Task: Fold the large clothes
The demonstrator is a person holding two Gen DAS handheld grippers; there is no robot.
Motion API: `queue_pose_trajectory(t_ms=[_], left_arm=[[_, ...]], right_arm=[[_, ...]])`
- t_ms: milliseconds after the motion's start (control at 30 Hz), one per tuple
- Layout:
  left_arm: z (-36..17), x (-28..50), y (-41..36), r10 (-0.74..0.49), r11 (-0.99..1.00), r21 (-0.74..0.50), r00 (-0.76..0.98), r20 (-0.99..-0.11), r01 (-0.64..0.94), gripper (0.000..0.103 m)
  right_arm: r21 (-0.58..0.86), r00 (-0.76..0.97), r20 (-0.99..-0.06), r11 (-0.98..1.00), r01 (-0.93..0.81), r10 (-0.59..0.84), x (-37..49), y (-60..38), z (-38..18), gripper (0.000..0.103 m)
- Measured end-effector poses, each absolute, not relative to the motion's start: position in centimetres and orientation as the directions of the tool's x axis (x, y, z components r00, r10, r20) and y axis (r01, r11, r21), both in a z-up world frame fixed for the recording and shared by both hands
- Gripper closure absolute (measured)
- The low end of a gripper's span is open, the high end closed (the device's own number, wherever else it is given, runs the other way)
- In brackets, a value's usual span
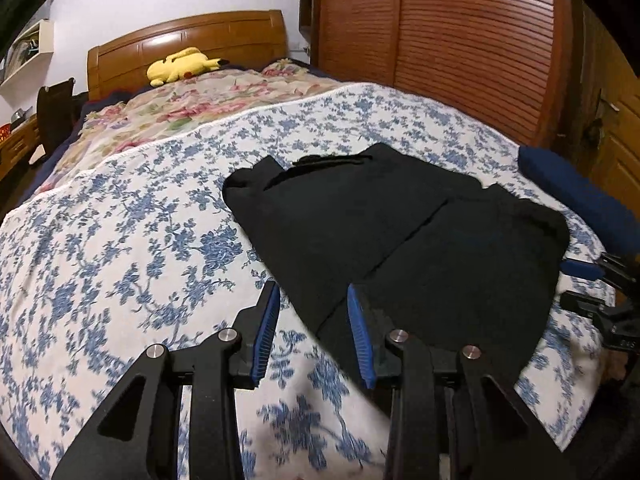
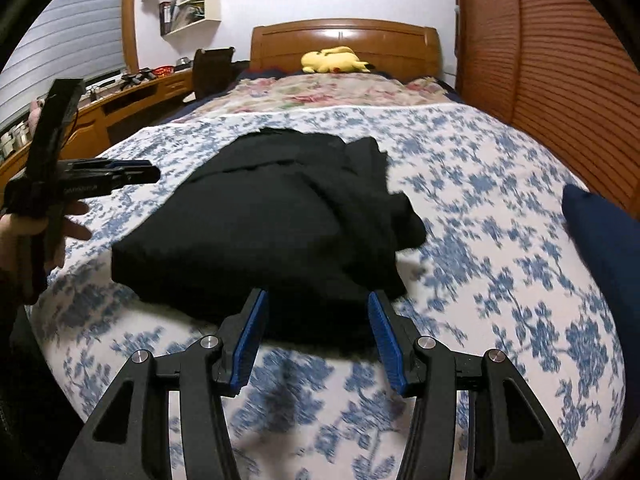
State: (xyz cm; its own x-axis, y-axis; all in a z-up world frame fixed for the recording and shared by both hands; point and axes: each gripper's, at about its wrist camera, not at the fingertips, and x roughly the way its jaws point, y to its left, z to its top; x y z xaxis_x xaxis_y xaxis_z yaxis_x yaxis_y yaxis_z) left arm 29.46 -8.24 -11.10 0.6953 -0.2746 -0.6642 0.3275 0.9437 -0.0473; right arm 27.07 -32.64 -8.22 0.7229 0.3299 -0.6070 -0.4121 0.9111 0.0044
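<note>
A black garment (image 1: 400, 232) lies partly folded on the blue-flowered bed cover (image 1: 120, 240); it also shows in the right wrist view (image 2: 264, 220). My left gripper (image 1: 314, 294) is open and empty, just above the garment's near left edge. My right gripper (image 2: 318, 300) is open and empty at the garment's near edge. The left gripper also shows in the right wrist view (image 2: 136, 172) at the far left, held in a hand. The right gripper also shows at the right edge of the left wrist view (image 1: 576, 284).
A dark blue cushion (image 1: 576, 196) lies at the bed's right side, also in the right wrist view (image 2: 608, 240). A yellow plush toy (image 1: 180, 66) rests by the wooden headboard (image 1: 192, 40). A wooden wardrobe (image 1: 460, 40) stands right of the bed. A desk (image 2: 132, 100) stands left.
</note>
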Motion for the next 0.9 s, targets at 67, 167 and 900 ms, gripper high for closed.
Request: queue_pose_trajectory(t_ms=[67,167,900], left_arm=[[-11.6,30.6,-8.5,-0.265,0.945,-0.042,0.686,-0.678,0.324,0.067],[-12.1,32.1,-8.8,-0.260,0.945,-0.040,0.673,-0.693,0.324,0.067],[-13.9,39.8,-9.8,-0.192,0.955,0.001,0.625,-0.756,0.296,0.057]], right_arm=[[0.008,0.722,-0.614,0.917,-0.399,0.319,27.0,-33.1,-8.4,0.049],[0.031,0.715,-0.620,0.921,-0.387,0.322,27.6,-33.3,-7.7,0.049],[0.043,0.681,-0.658,0.918,-0.393,0.322,29.1,-32.8,-8.6,0.049]])
